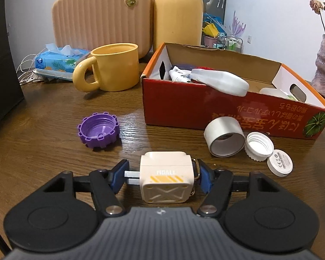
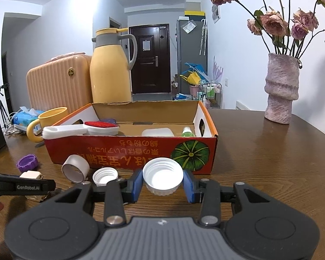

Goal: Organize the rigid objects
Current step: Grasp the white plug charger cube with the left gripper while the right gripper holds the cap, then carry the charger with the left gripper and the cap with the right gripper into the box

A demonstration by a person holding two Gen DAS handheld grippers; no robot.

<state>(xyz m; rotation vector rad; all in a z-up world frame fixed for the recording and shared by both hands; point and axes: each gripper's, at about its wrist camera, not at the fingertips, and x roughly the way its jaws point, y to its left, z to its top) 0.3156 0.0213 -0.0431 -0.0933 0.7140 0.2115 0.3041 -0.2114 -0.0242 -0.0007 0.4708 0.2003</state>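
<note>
Fingers of the left gripper (image 1: 161, 176) clamp the charger (image 1: 166, 179) low over the table (image 1: 43, 117); right gripper (image 2: 163, 186) pinches a white cap (image 2: 162, 176) before the box (image 2: 130, 151). Judged step: both picks made; next, lift each over the box wall and release inside.

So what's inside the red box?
In the red box you can see a white brush with a red pad, a white tub, a green-capped bottle and a white tube. Anything lying below them is hidden by the front wall.
</note>
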